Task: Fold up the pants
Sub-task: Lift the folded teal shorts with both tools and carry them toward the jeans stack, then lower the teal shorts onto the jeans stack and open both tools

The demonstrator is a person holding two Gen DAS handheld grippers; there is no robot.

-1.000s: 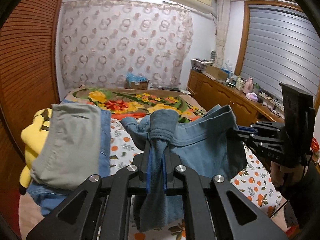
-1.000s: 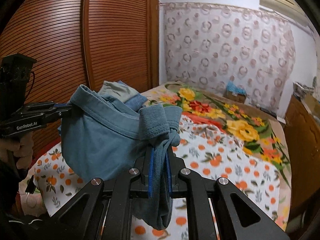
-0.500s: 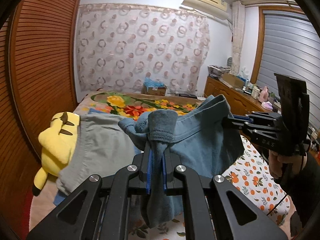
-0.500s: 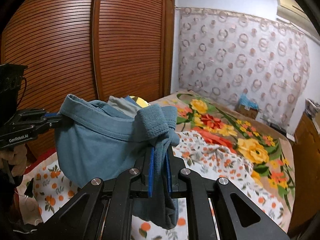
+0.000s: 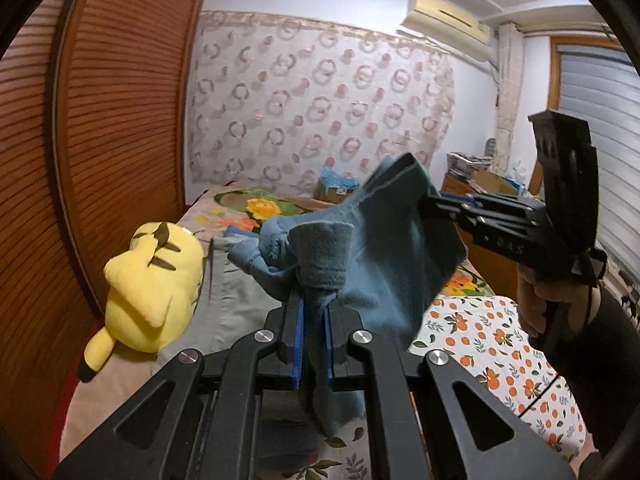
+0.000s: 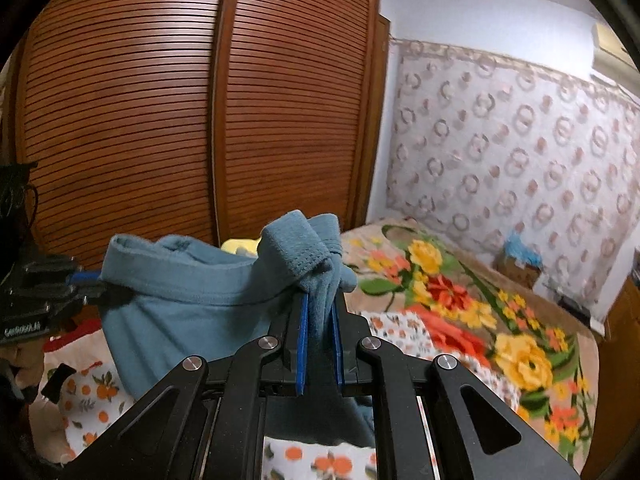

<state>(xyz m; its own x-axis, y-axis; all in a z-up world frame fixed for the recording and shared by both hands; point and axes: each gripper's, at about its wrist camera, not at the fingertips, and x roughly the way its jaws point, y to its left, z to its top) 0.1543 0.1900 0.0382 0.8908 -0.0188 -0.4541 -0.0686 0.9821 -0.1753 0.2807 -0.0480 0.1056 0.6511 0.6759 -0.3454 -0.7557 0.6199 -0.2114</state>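
A pair of blue pants [image 5: 384,256] hangs in the air above the bed, held by its waistband between both grippers. My left gripper [image 5: 313,308] is shut on one bunched end of the waistband. My right gripper [image 6: 320,308] is shut on the other end of the pants [image 6: 192,288]. The right gripper also shows in the left wrist view [image 5: 430,200] at the right, and the left gripper shows in the right wrist view [image 6: 94,280] at the left edge. The lower part of the pants hangs out of sight below the grippers.
A yellow plush toy [image 5: 154,280] and folded grey clothing [image 5: 244,300] lie on the bed's left side by the wooden wardrobe [image 6: 200,120]. The bed has an orange-print sheet [image 5: 492,340] and a floral blanket [image 6: 460,292]. A wooden dresser [image 5: 480,184] stands at the right.
Both grippers have risen with the pants, and both views have tilted up and swung left. The plush toy has come into the left wrist view.
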